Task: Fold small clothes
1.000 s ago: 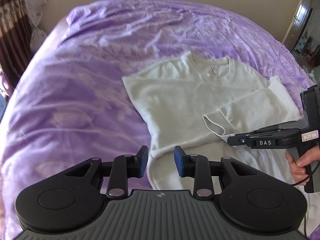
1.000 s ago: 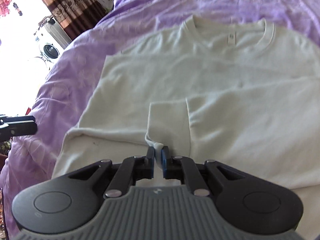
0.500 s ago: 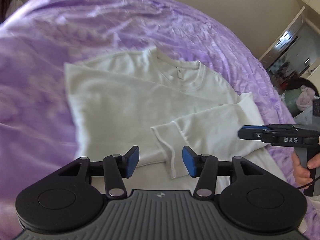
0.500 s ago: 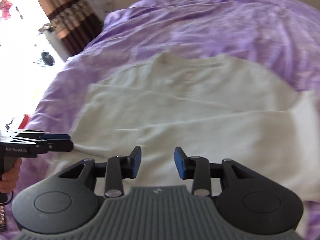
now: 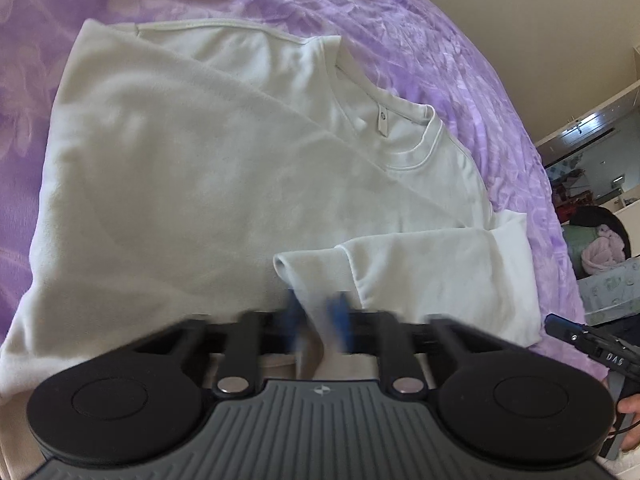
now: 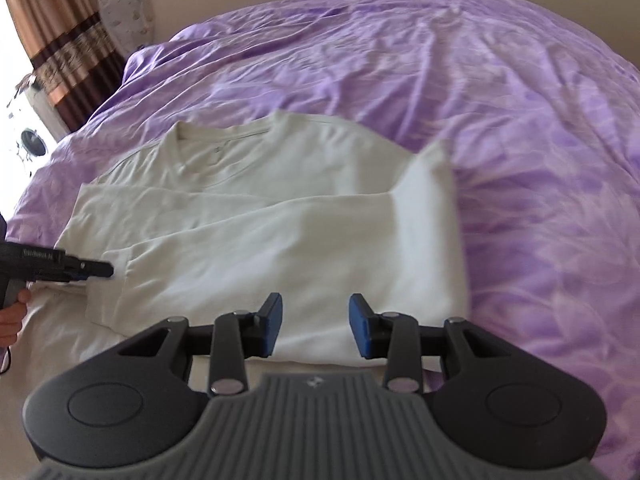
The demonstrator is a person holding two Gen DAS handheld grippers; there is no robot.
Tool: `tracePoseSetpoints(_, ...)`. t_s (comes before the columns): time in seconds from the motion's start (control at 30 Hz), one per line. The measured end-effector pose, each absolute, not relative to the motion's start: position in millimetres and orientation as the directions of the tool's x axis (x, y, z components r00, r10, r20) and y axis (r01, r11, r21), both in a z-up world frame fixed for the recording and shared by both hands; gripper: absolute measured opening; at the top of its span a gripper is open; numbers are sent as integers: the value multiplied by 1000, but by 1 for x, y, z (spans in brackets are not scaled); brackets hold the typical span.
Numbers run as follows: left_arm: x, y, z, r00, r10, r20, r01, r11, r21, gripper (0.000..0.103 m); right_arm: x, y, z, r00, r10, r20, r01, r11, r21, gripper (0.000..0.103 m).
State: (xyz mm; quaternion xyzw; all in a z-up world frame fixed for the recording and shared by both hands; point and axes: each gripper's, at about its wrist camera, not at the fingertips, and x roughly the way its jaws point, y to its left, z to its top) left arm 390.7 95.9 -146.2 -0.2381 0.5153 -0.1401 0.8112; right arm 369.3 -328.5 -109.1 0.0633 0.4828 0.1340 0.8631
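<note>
We have the white sweatshirt [image 5: 208, 184] lying flat on the purple bedspread [image 6: 500, 92], collar toward the far side, with one sleeve [image 5: 420, 272] already crossed over the body so that its cuff sits near the middle of the lower half. Our left gripper [image 5: 316, 322] has just been closing, and its blue pads now pinch that cuff: the cloth runs up between them in a motion-blurred stretch of the left wrist view. Our right gripper [image 6: 314, 330] has just been opening and hangs with its jaws apart above the near edge of the folded sleeve, holding nothing. The worry we see is the thinness of the bite: we cannot tell how many layers the left pads hold, so if they have only the cuff's rim, a quick pull could let it slip free and the sleeve would flop back unevenly. If instead they have caught the body panel below as well, lifting would drag the whole garment and wrinkle the fold we have laid. The bedspread is soft and creased, so any sideways tug may shift the sweatshirt off square. With our right gripper free, nothing pins the cloth down against such a pull.
</note>
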Motion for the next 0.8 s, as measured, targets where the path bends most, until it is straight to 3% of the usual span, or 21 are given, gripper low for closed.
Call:
tracePoseSetpoints(0.1, 387, 85, -125, 474, -467, -747, 27, 855, -517, 6, 364, -345, -104, 533, 255, -807, -152, 967, 205, 48)
tracePoseSetpoints(0.27, 391, 61, -64, 557, -475, -681, 98, 852, -514, 5, 353, -364, -100, 523, 211, -826, -150, 976, 155, 57)
tracePoseSetpoints(0.4, 402, 36, -7, 609, -480, -631, 151, 852, -502, 5, 347, -360, -110, 495, 166, -853, -142, 984, 110, 81)
tracePoseSetpoints(0.57, 407, 10, 61, 668, -499, -552, 218, 840, -496, 5, 359, -353, -136, 463, 145, -875, -108, 988, 107, 81)
tracePoseSetpoints(0.63, 408, 10, 82, 703, -476, -529, 224, 853, -471, 5, 369, -349, -146, 464, 133, -876, -98, 990, 98, 78)
tracePoseSetpoints(0.67, 409, 15, 89, 717, -463, -521, 215, 858, -466, 5, 373, -347, -150, 465, 128, -876, -95, 991, 95, 70)
tracePoseSetpoints(0.7, 409, 22, 94, 730, -448, -517, 205, 864, -459, 5, 377, -345, -153, 470, 121, -874, -90, 992, 89, 56)
tracePoseSetpoints(0.77, 410, 38, 97, 749, -397, -531, 172, 890, -422, 5, 381, -344, -157, 481, 111, -870, -84, 993, 80, 44)
tracePoseSetpoints(0.8, 411, 49, 94, 751, -367, -549, 146, 903, -405, 5, 382, -345, -157, 487, 110, -866, -80, 994, 81, 27)
